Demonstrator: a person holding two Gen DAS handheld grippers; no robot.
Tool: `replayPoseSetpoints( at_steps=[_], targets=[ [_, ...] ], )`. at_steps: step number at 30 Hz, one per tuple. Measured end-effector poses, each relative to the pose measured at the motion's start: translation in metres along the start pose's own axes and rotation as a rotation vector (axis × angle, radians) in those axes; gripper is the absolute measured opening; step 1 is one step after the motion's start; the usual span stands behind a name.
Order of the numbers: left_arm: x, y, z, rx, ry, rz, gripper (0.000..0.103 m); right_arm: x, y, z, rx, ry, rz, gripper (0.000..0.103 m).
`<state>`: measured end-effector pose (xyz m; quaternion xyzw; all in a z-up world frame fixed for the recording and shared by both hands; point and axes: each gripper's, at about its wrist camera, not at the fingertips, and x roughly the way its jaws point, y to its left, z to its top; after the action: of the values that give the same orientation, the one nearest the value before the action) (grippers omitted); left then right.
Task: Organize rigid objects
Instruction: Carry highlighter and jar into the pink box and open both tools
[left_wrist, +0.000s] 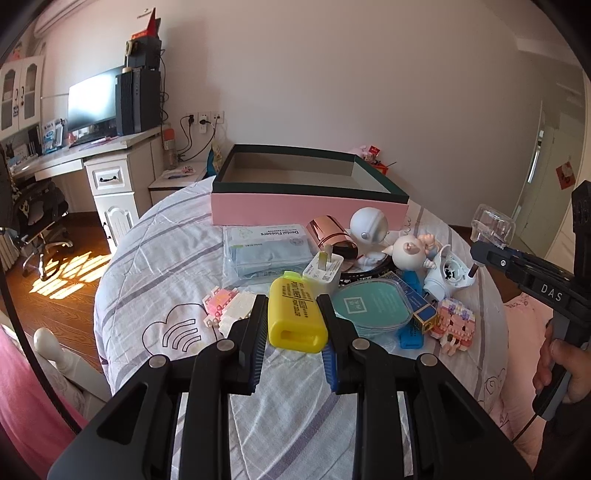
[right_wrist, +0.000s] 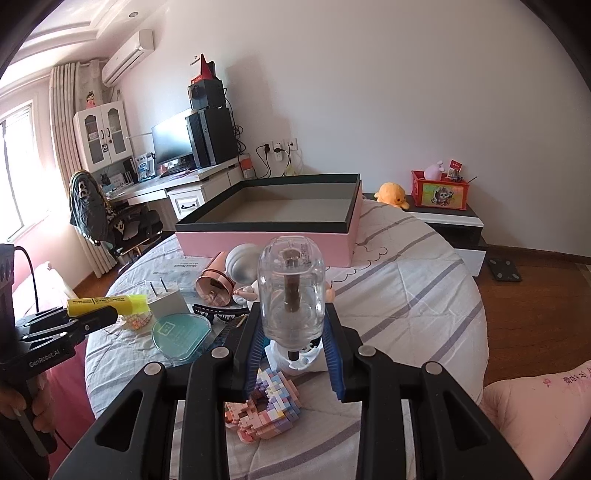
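A: Left wrist view. The left hand-held gripper (left_wrist: 291, 314) is clamped on a yellow highlighter (left_wrist: 297, 314), held above the bed (left_wrist: 155, 258). The right hand-held gripper (left_wrist: 480, 254) shows at the right edge, closed on a clear capsule (left_wrist: 494, 226).

B: Right wrist view confirms it. The right hand-held gripper (right_wrist: 293, 325) pinches the clear capsule (right_wrist: 291, 291), brown stem inside, upright above the clutter. The left hand-held gripper (right_wrist: 92, 318) enters at the left with the yellow highlighter (right_wrist: 107, 303).

A: The pink box (left_wrist: 306, 206) sits open at the far side of the bed; nothing can be seen in the part of its inside that shows.

B: Same here, pink box (right_wrist: 266, 242). Only this view shows the orange plush (right_wrist: 392, 194) and red crate (right_wrist: 441, 192) on the black cabinet behind.

A: Only the left view shows the floss packet (left_wrist: 267, 251) label and the pink and white bricks (left_wrist: 229, 308) clearly. The white plug (left_wrist: 323, 271) lies just behind the highlighter.
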<state>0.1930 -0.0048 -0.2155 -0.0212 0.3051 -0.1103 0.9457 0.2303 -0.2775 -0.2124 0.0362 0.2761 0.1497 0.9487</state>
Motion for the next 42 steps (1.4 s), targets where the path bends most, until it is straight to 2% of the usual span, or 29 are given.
replayPoseSetpoints(
  at_steps=[6,11,15,18,23,27,32,33,34,35,36,38,39,40,41,42],
  targets=[
    [0.001,-0.003,0.025,0.008,-0.032,-0.032,0.026,0.008,0.005,0.025,-0.027,-0.017,0.018,0.031],
    [0.009,-0.011,0.069,0.048,-0.095,-0.059,0.026,0.030,0.011,0.057,-0.054,-0.025,0.022,0.031],
    [0.037,-0.015,0.108,0.066,-0.109,-0.064,0.026,0.059,0.011,0.084,-0.053,-0.008,0.025,0.031],
    [0.073,-0.017,0.130,0.078,-0.072,-0.056,0.026,0.084,0.013,0.102,-0.070,0.014,0.004,0.031],
    [0.128,-0.014,0.153,0.067,0.014,-0.077,0.026,0.138,0.011,0.118,-0.072,0.116,-0.024,0.031],
    [0.162,-0.009,0.158,0.045,0.080,-0.057,0.026,0.169,0.005,0.116,-0.050,0.191,-0.038,0.031],
    [0.179,-0.008,0.151,0.023,0.126,-0.040,0.027,0.176,0.001,0.113,-0.029,0.231,-0.050,0.031],
    [0.178,-0.008,0.149,0.021,0.126,-0.036,0.029,0.176,0.002,0.113,-0.028,0.233,-0.050,0.035],
    [0.177,-0.008,0.148,0.018,0.127,-0.036,0.035,0.174,0.002,0.112,-0.024,0.230,-0.058,0.040],
    [0.173,-0.007,0.146,0.014,0.124,-0.042,0.048,0.170,0.002,0.111,-0.022,0.223,-0.061,0.050],
    [0.168,-0.007,0.144,0.012,0.117,-0.039,0.053,0.166,0.003,0.113,-0.020,0.212,-0.058,0.057],
    [0.155,-0.008,0.140,0.013,0.095,-0.020,0.063,0.153,0.004,0.115,-0.015,0.169,-0.054,0.061],
    [0.146,-0.008,0.139,0.010,0.078,-0.020,0.065,0.144,0.006,0.116,-0.015,0.150,-0.050,0.066],
    [0.136,-0.007,0.138,0.009,0.058,-0.014,0.071,0.134,0.009,0.117,-0.017,0.132,-0.061,0.070],
    [0.124,-0.007,0.136,0.010,0.034,-0.004,0.081,0.122,0.011,0.118,-0.018,0.102,-0.078,0.079],
    [0.110,-0.008,0.133,0.013,0.007,0.010,0.085,0.109,0.015,0.118,-0.019,0.073,-0.086,0.081]
  ],
)
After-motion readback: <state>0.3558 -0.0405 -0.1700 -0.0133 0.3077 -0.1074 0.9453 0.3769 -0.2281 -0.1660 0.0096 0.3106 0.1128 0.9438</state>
